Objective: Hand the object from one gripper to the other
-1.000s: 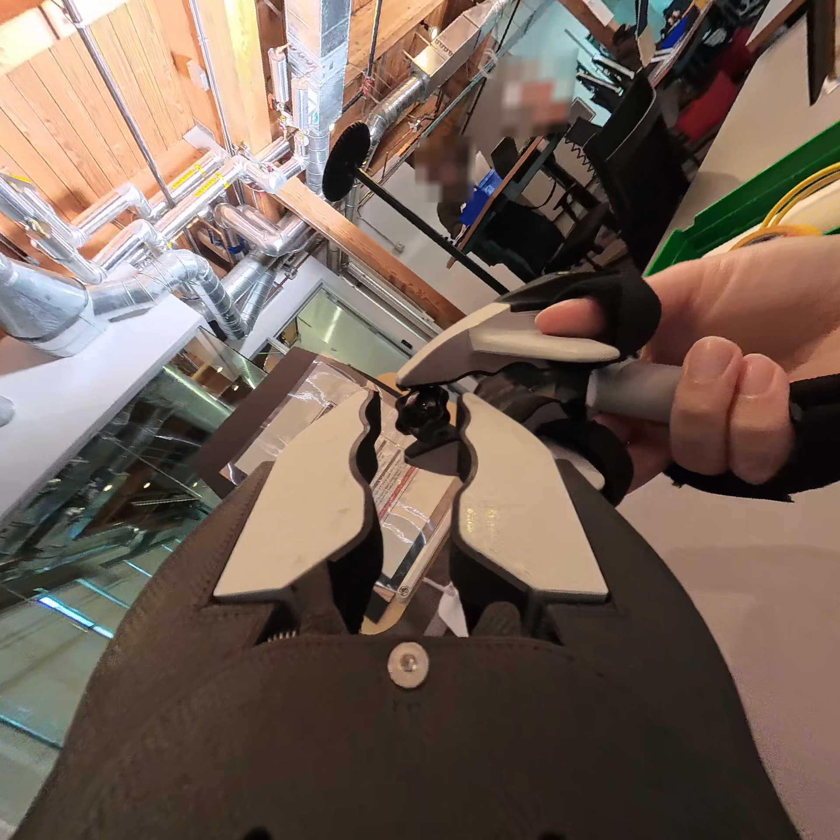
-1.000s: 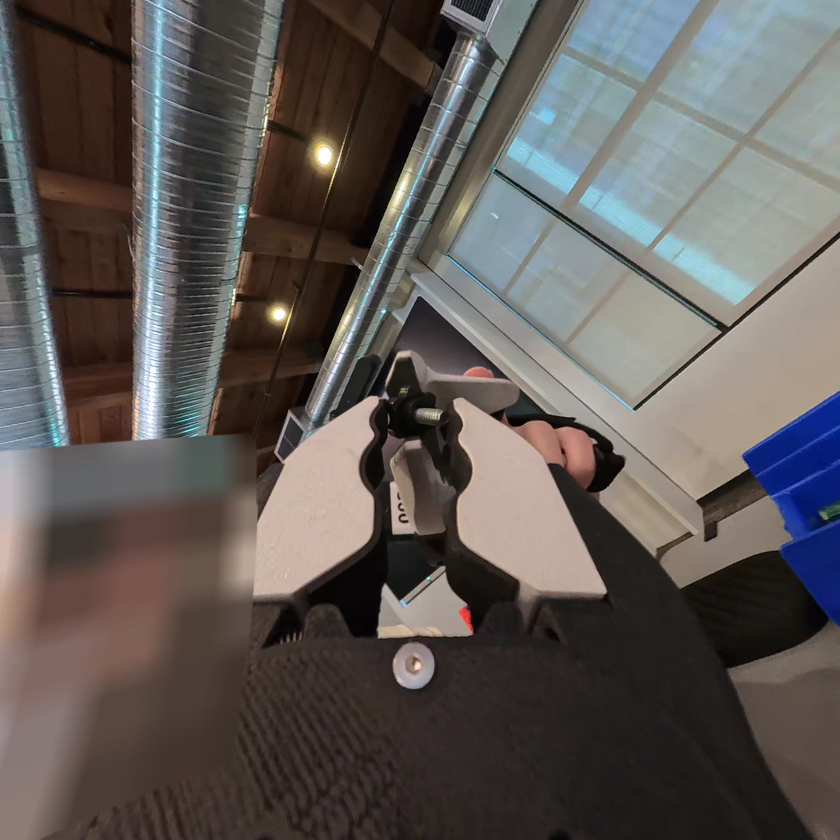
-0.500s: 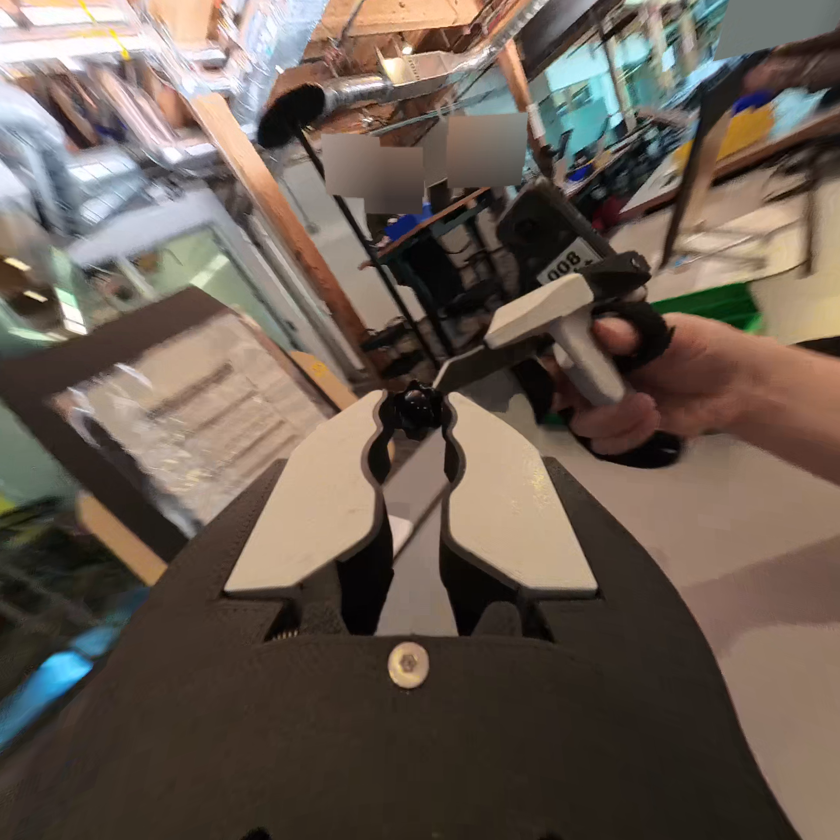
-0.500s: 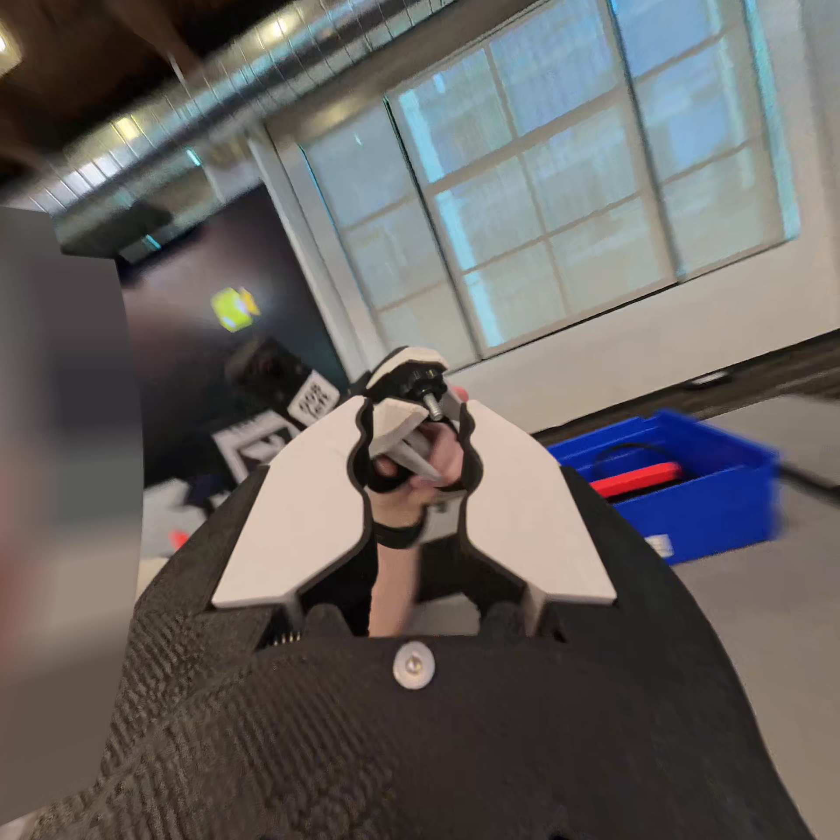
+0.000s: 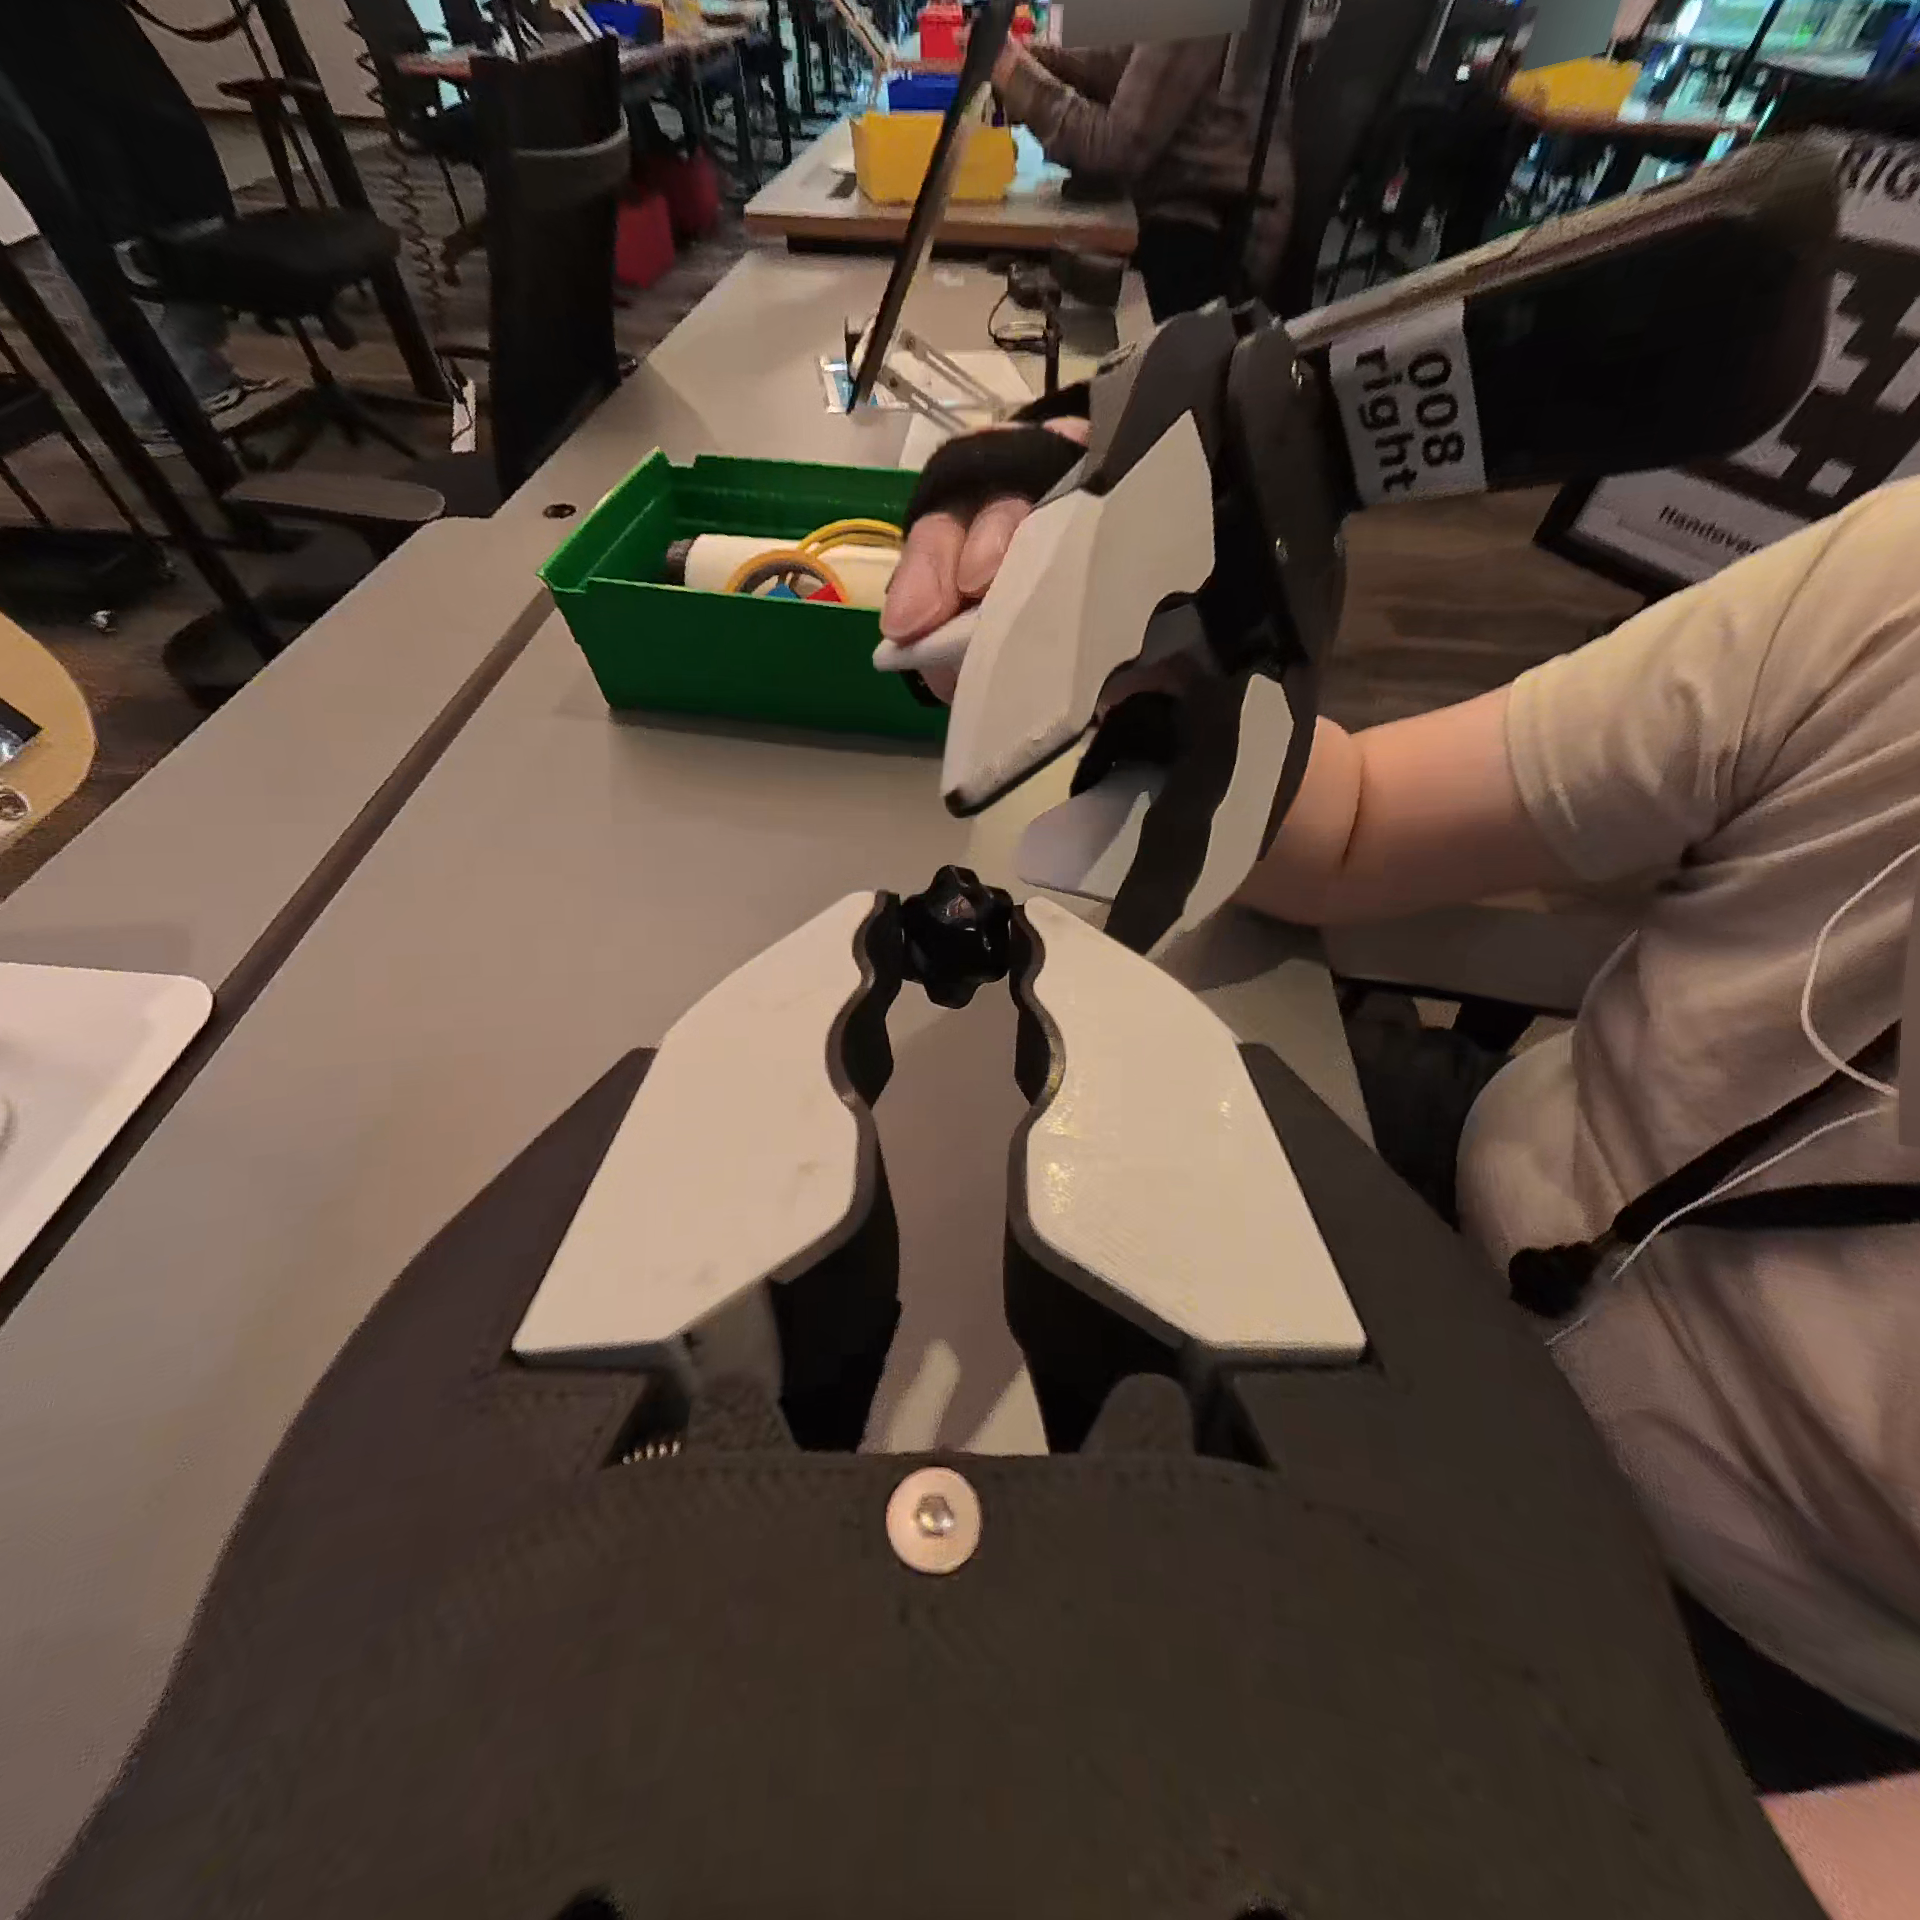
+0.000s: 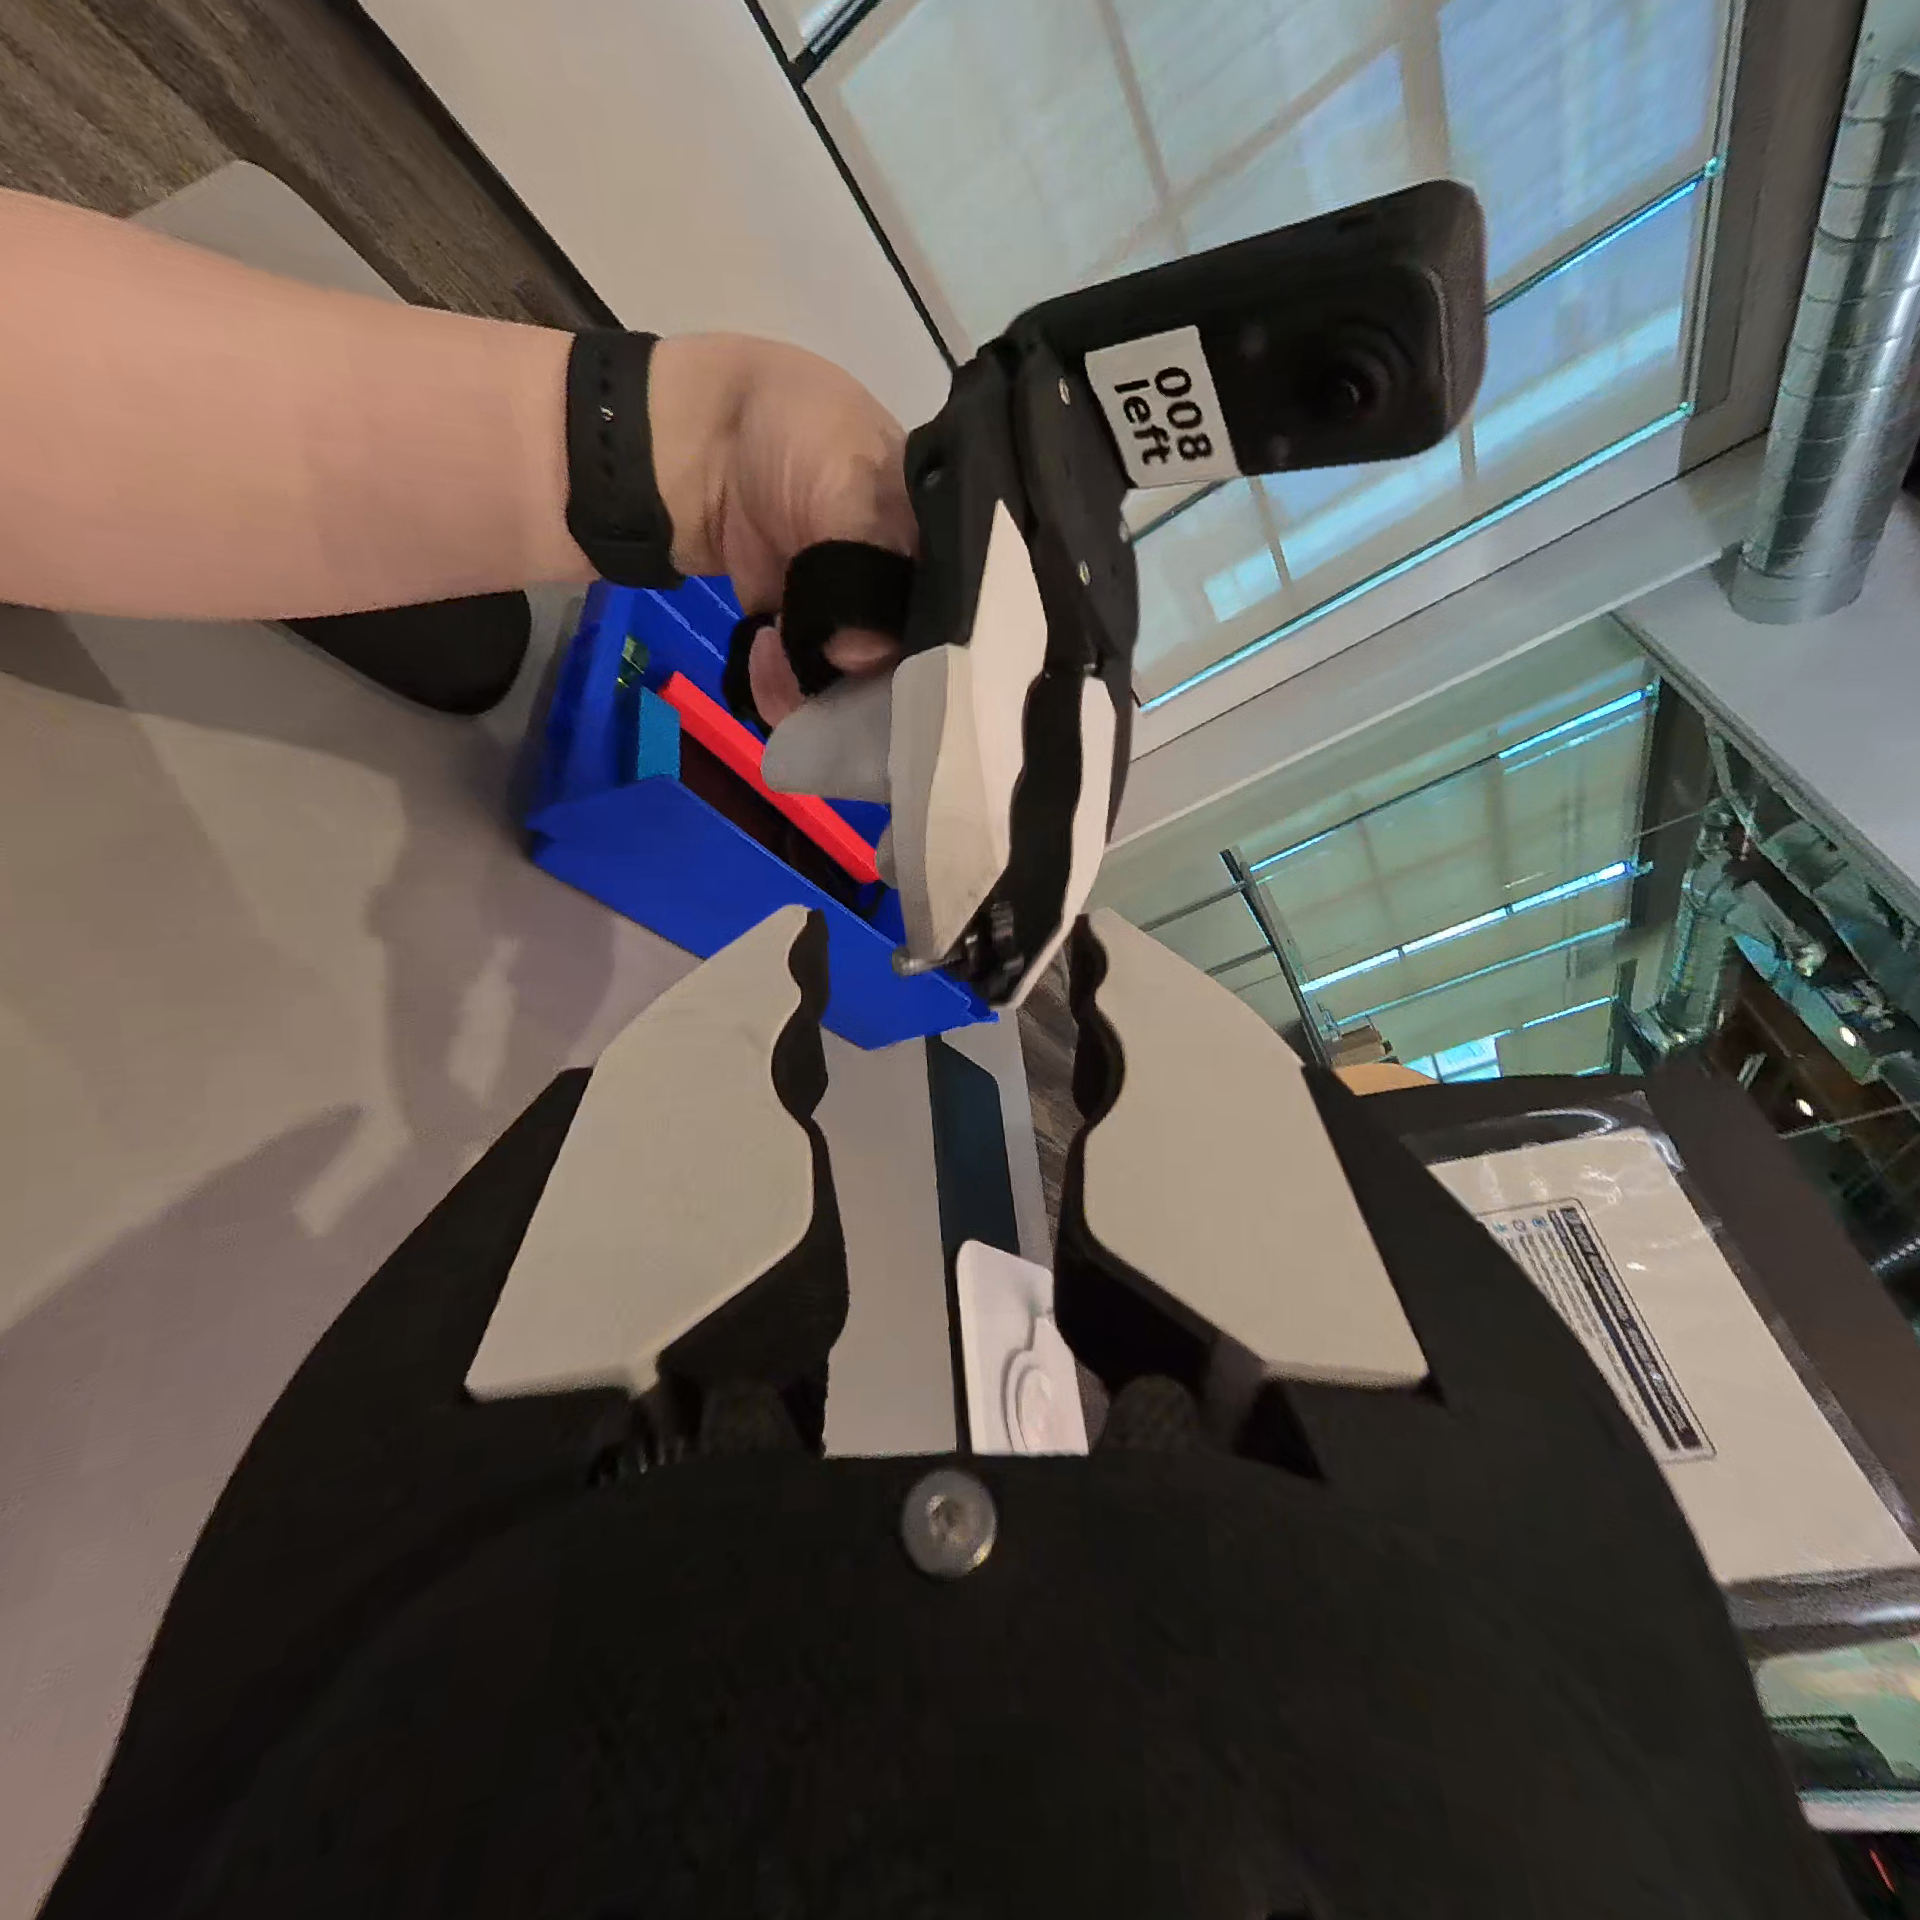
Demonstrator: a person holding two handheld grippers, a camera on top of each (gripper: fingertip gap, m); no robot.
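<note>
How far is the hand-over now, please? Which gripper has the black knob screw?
Done: the left gripper is shut on the small black star-shaped knob screw. The right gripper is open and empty, so it has given up any grip. Left: at most moving the two grippers apart; they are close together above the grey table.
</note>
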